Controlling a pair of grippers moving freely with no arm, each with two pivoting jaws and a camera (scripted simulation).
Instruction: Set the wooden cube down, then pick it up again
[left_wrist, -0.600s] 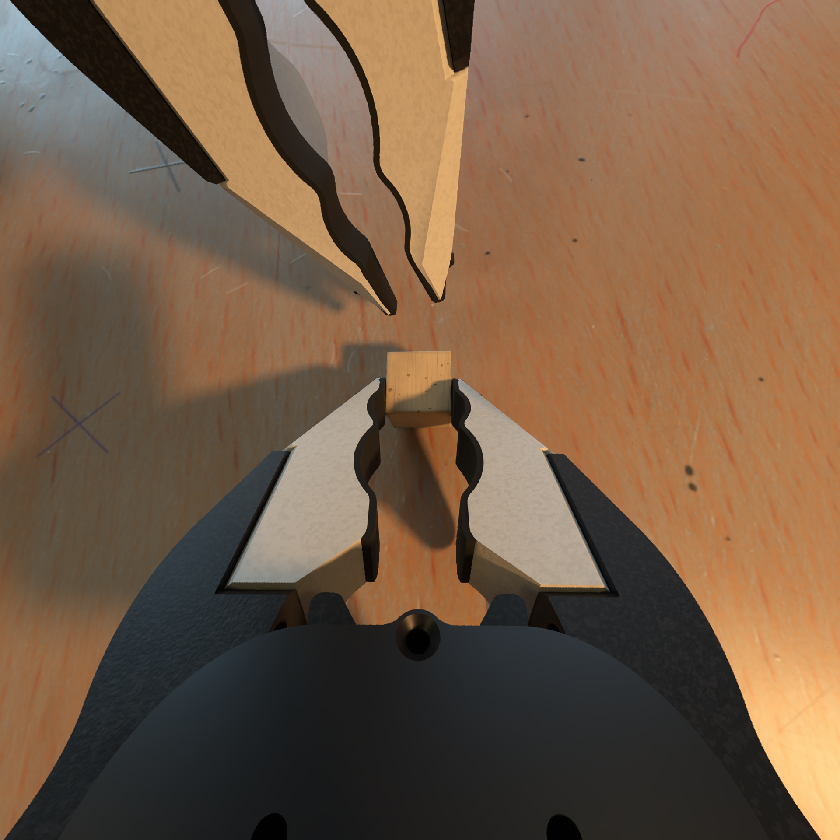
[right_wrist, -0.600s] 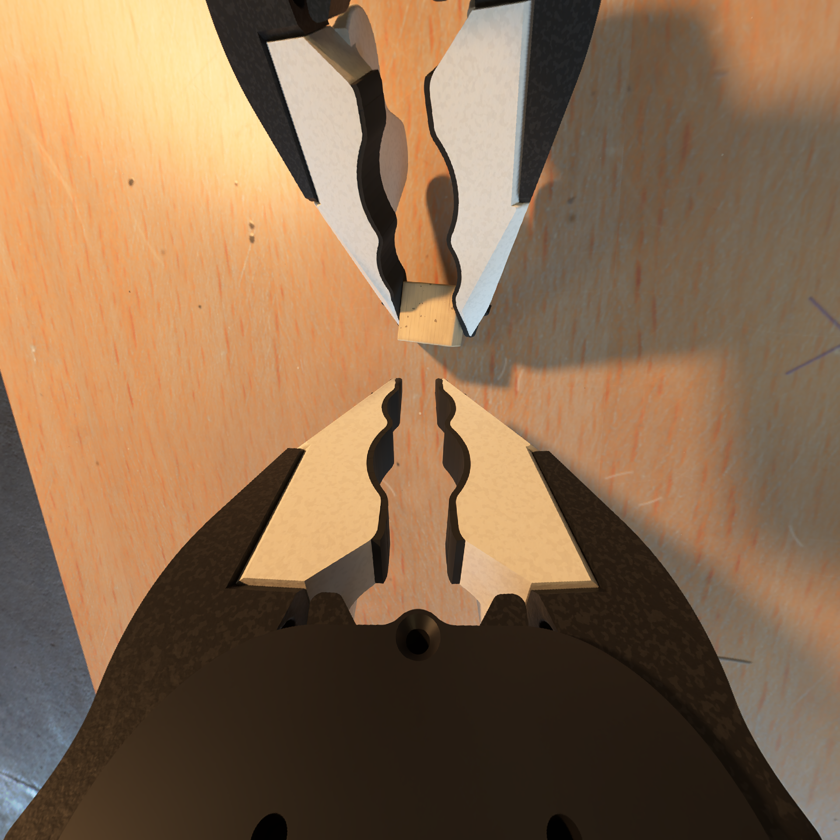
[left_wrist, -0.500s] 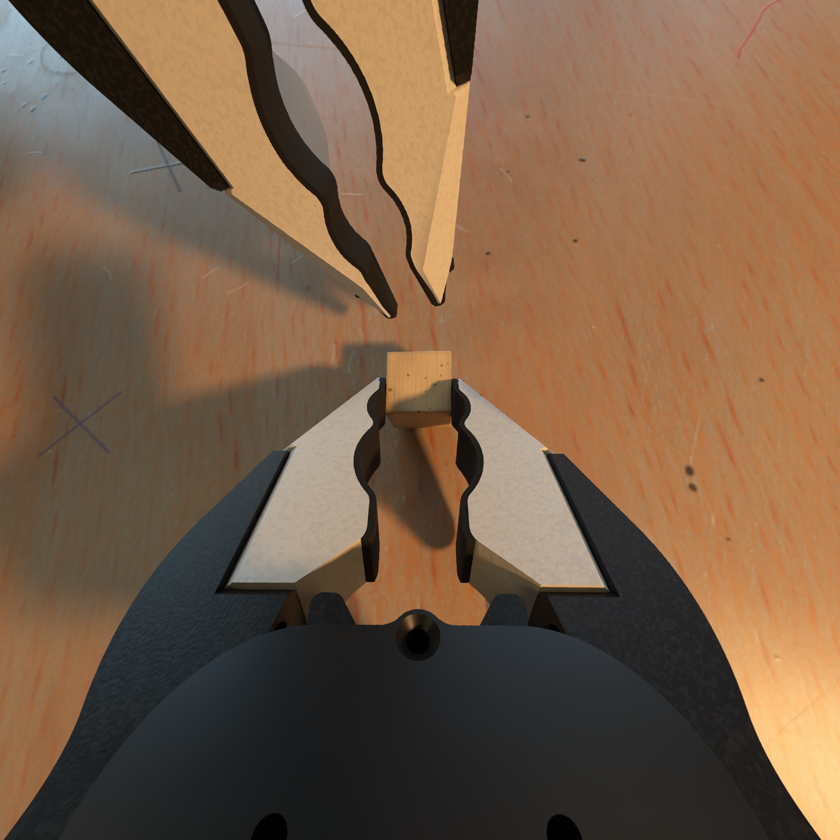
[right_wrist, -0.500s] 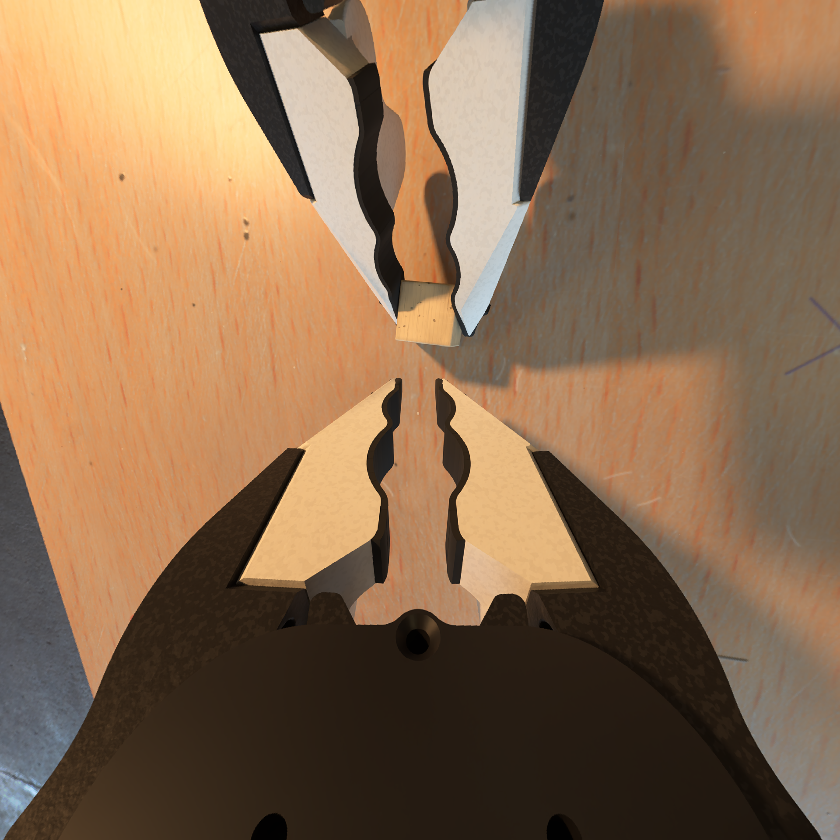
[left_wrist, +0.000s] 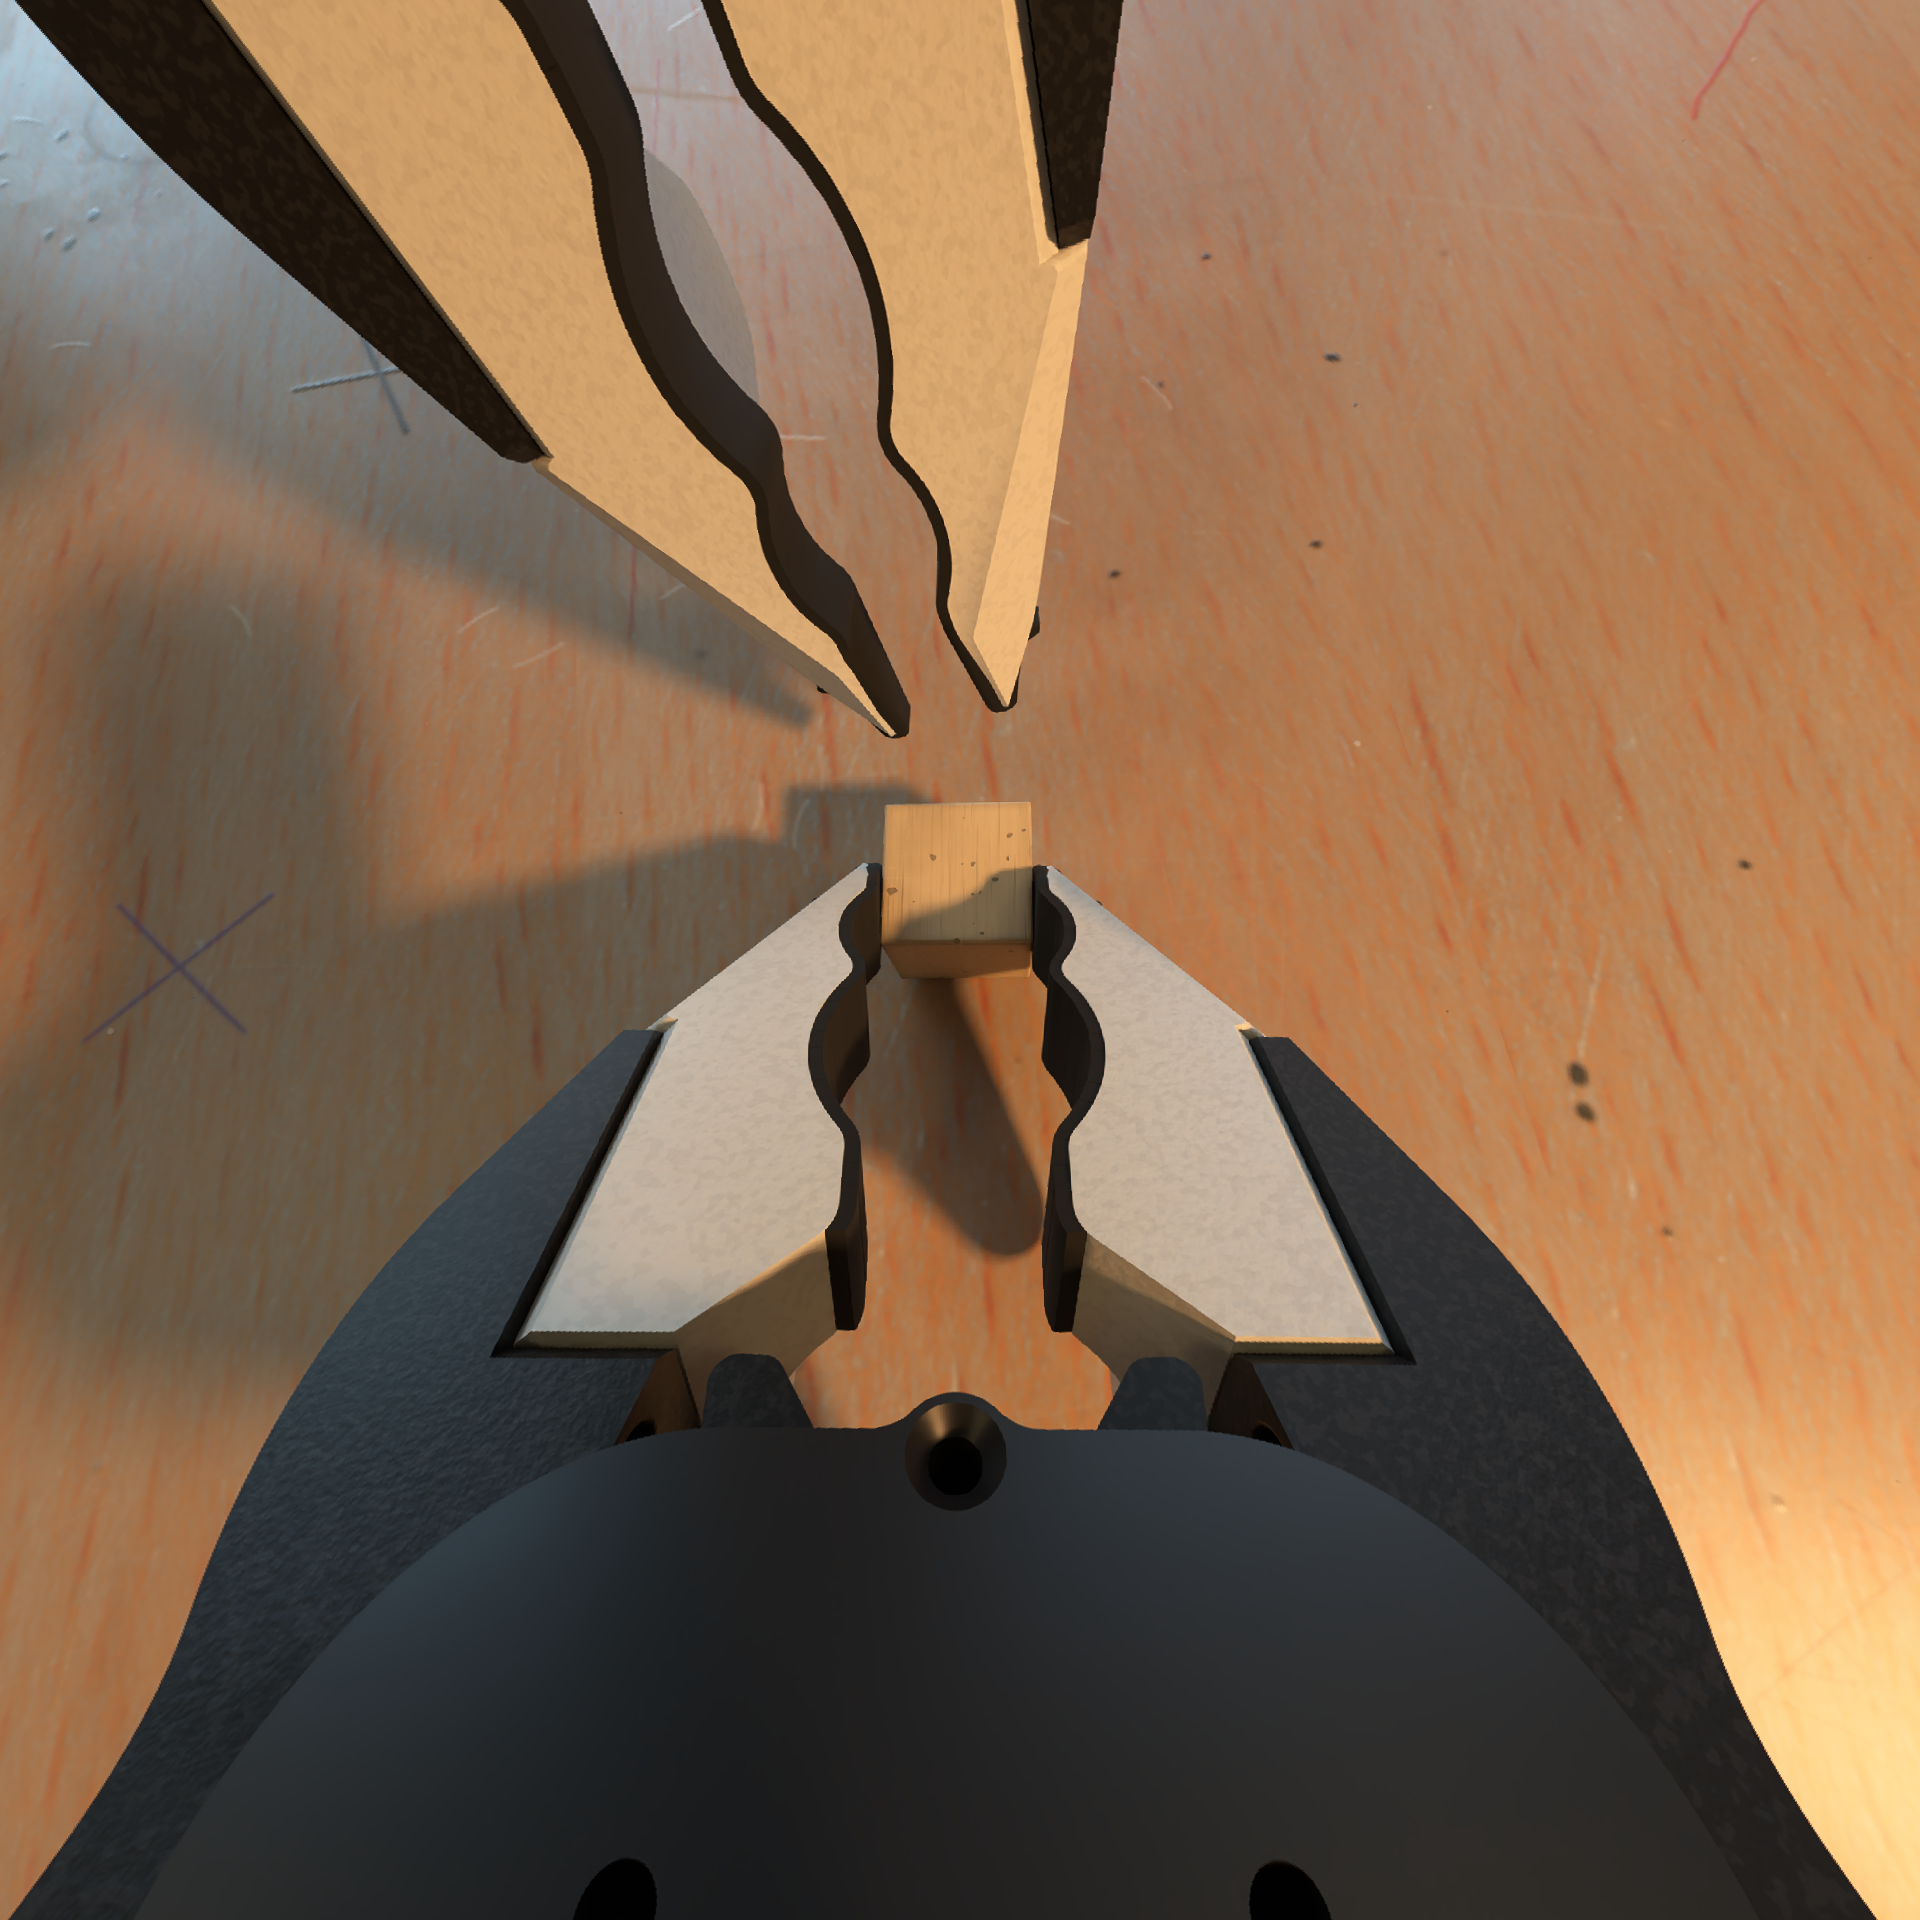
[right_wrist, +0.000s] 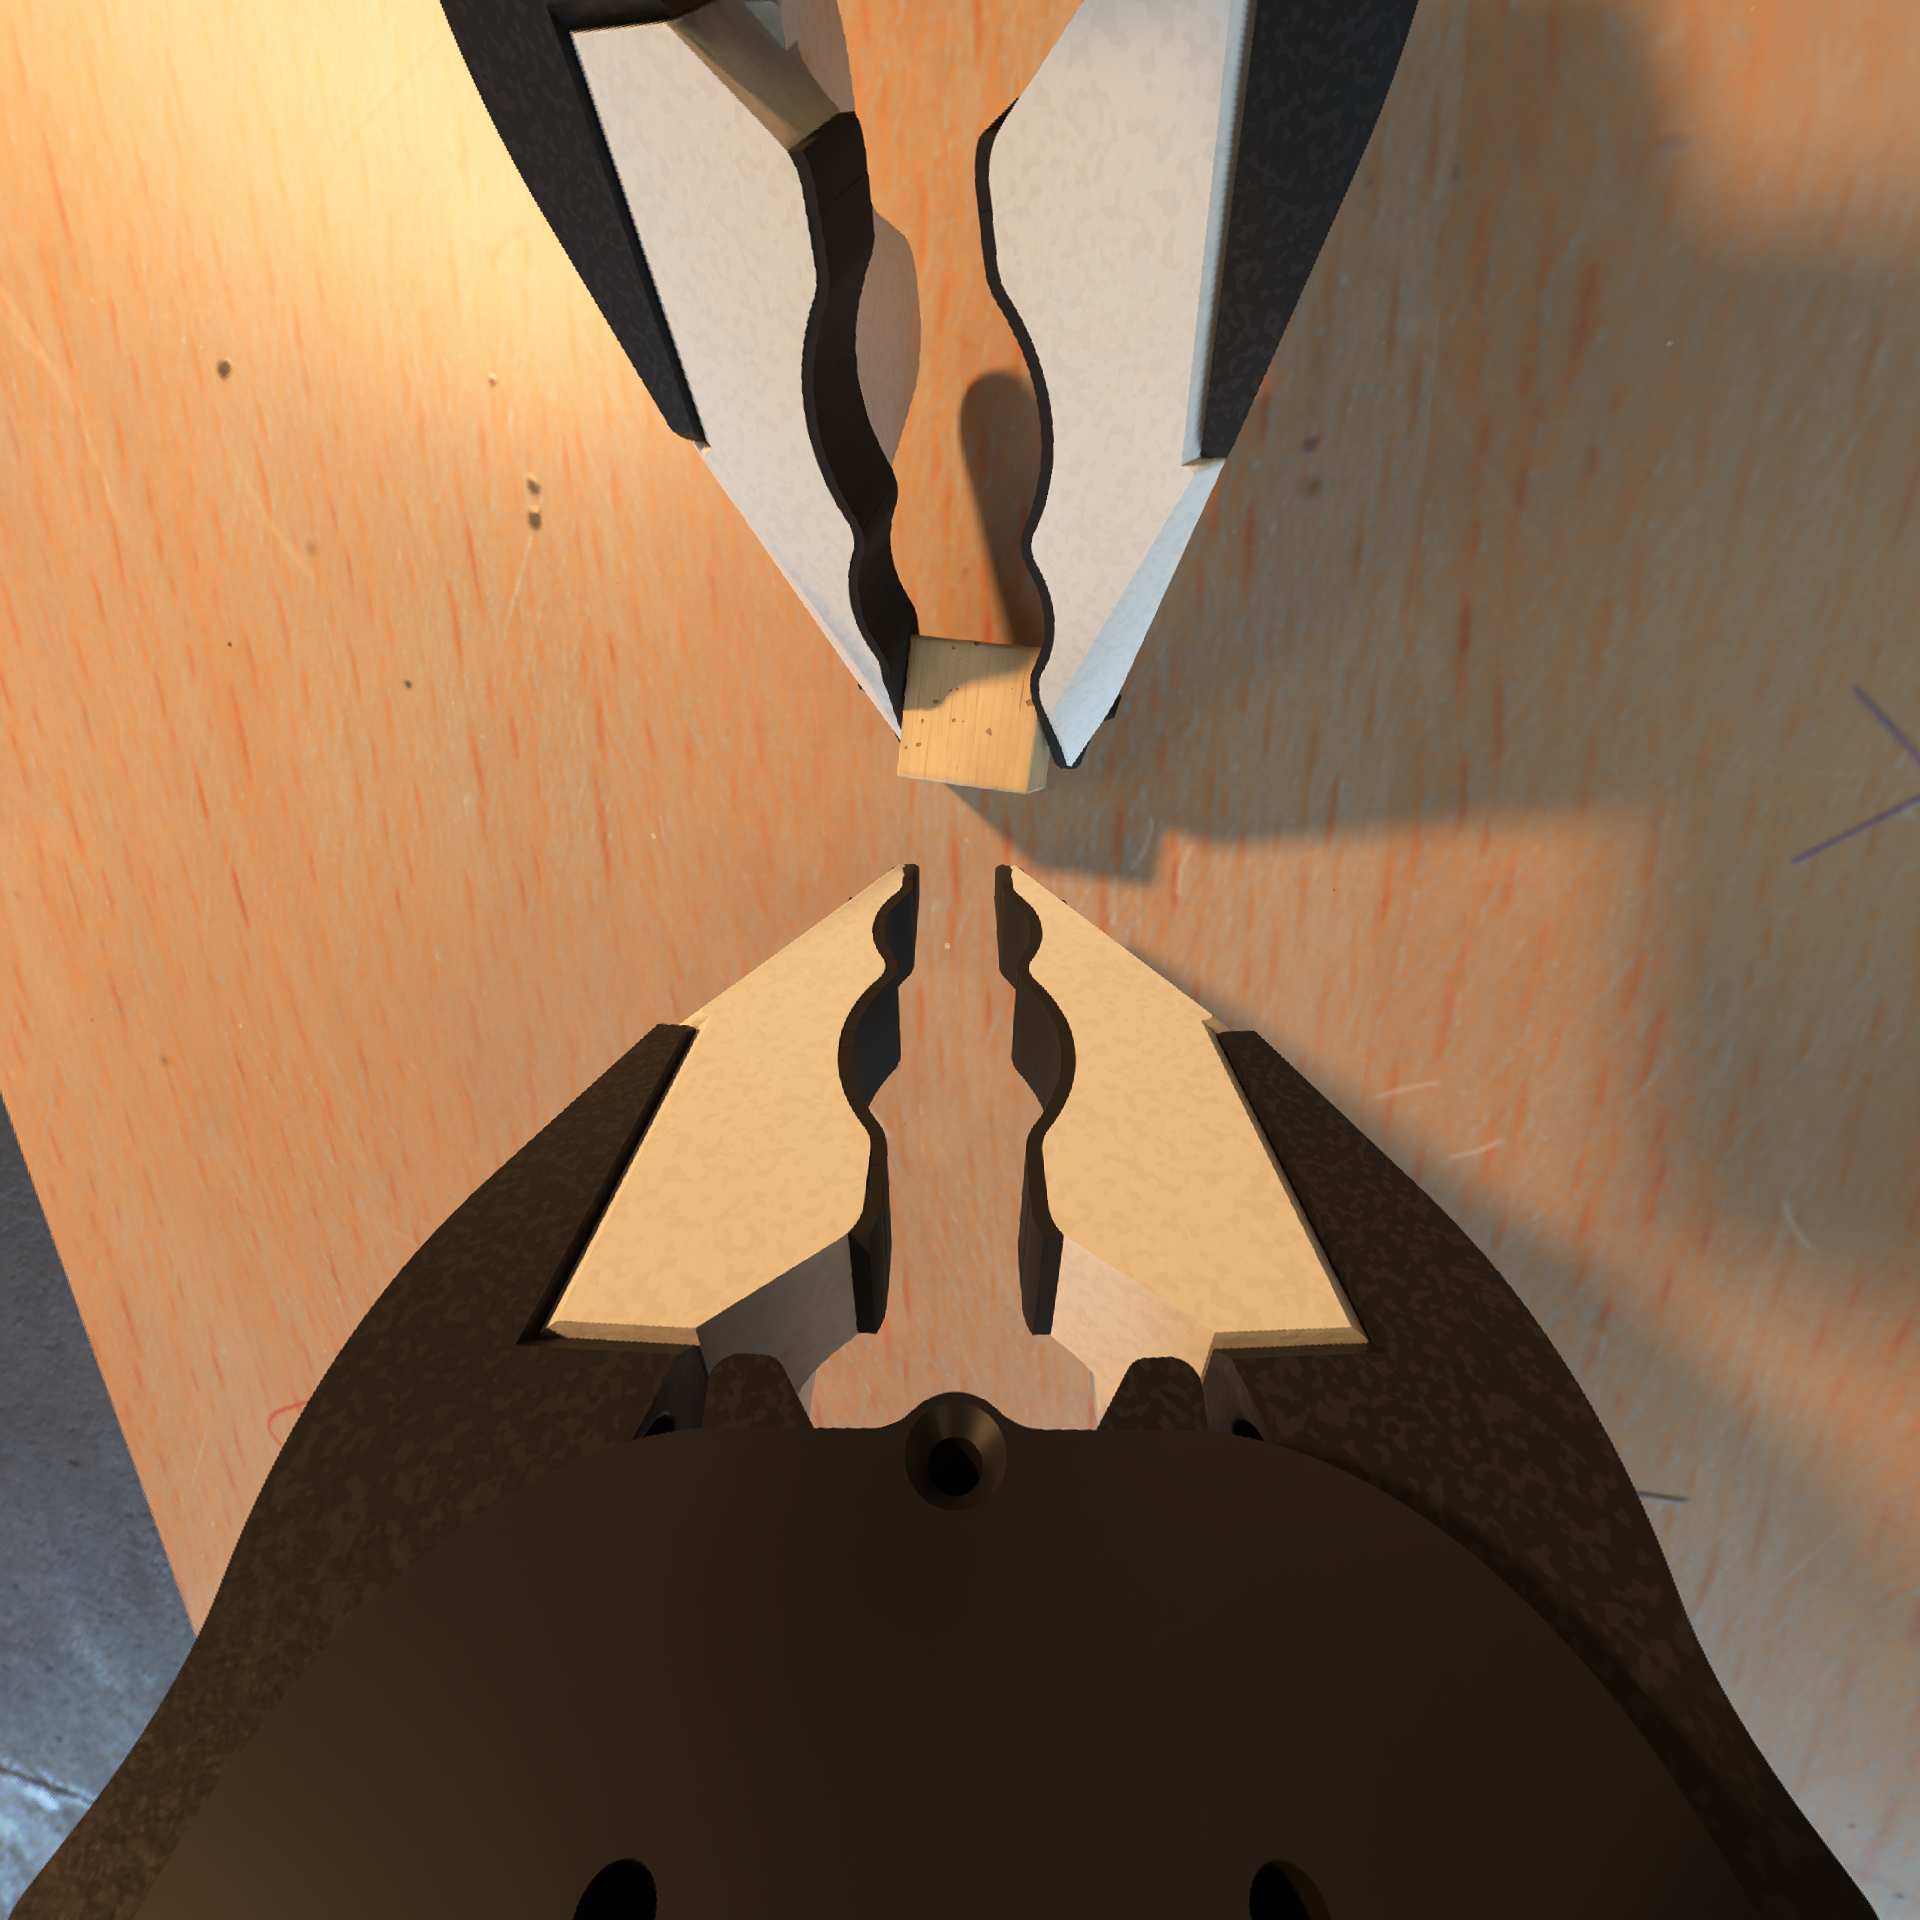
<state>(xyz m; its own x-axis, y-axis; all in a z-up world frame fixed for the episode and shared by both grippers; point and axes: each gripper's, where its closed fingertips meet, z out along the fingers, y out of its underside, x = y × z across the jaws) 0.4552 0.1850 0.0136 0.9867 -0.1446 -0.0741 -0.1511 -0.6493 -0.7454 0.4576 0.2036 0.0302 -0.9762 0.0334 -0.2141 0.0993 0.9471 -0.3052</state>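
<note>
- Your left gripper (left_wrist: 957, 883) is gripping the wooden cube (left_wrist: 957, 883) over the wooden tabletop (left_wrist: 1455, 727).
- Your right gripper (right_wrist: 956, 878) is facing it, nearly closed and holding nothing.

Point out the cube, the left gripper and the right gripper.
cube (left_wrist: 956, 883): left wrist view, on its top face.
left gripper (left_wrist: 956, 873): left wrist view, midway between its fingertips.
right gripper (right_wrist: 956, 871): right wrist view, midway between its fingertips.

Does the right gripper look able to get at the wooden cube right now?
Probably not cleanly. The left gripper is shut on the wooden cube, its fingertips covering both sides. The right gripper faces the cube's free end across bare table, but its narrow gap looks slimmer than the cube.
</note>
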